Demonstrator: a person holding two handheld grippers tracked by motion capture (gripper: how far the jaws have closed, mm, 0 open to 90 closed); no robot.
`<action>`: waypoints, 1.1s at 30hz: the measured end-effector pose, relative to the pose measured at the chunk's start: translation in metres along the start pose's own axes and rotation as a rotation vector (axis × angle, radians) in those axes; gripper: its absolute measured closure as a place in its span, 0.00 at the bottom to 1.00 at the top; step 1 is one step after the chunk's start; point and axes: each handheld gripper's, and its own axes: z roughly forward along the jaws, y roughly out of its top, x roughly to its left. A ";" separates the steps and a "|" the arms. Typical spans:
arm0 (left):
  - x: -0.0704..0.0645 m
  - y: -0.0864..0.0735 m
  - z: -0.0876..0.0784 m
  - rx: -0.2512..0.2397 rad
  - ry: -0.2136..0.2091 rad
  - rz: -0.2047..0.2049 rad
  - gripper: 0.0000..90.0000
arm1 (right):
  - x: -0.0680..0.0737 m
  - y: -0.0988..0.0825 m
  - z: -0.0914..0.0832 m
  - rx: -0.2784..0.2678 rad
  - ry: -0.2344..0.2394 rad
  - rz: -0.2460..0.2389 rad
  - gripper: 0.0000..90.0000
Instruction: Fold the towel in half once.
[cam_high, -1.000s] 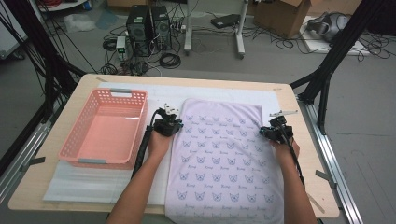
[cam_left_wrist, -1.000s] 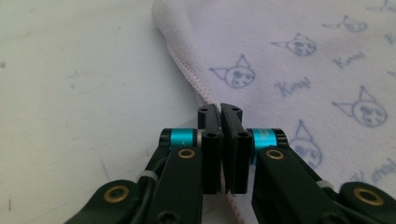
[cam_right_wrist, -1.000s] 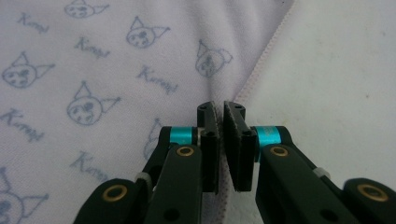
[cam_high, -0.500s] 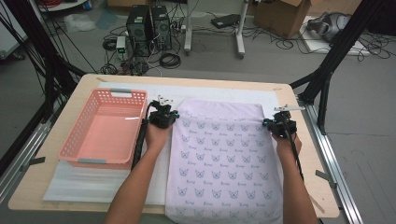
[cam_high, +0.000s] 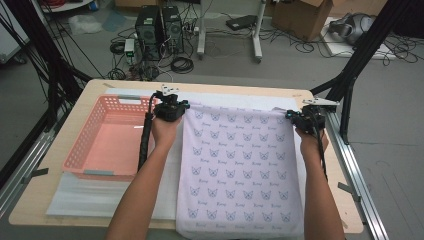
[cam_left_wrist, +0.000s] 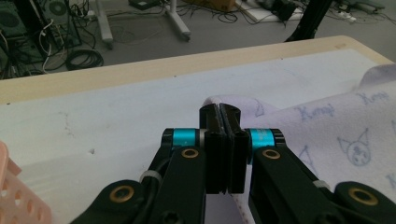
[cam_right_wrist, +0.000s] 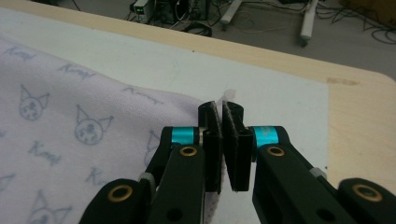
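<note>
The wooden counter (cam_high: 320, 100) carries a white sheet (cam_high: 100, 195) spread over most of its top. On that sheet lies a lilac cloth (cam_high: 240, 170) printed with small cat-like faces and script words; it runs from the far part of the counter to the near edge, where its lower end hangs over. To the cloth's left, just beside it, sits a pink plastic basket (cam_high: 107, 137) with slotted walls (its inside holds nothing that can be made out).

The left claw (cam_high: 176, 110) is clenched on the cloth's far left corner; in the left gripper view (cam_left_wrist: 219, 116) a fold of lilac fabric sticks up between the pressed-together jaws. The right claw (cam_high: 300, 119) grasps the far right corner the same way, and the right gripper view (cam_right_wrist: 223, 112) shows a sliver of cloth edge pinched between its jaws. Between the two claws the far hem is raised off the counter and pulled fairly straight.
</note>
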 end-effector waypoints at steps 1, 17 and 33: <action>0.000 -0.001 -0.001 0.002 -0.007 -0.003 0.98 | 0.000 -0.001 -0.001 0.000 0.007 0.001 0.96; -0.014 -0.037 -0.040 0.022 -0.115 0.003 0.98 | 0.011 -0.032 -0.027 0.054 0.105 -0.005 0.96; -0.033 -0.096 -0.082 0.025 -0.209 0.072 0.98 | 0.036 -0.096 -0.065 0.024 0.190 0.000 0.96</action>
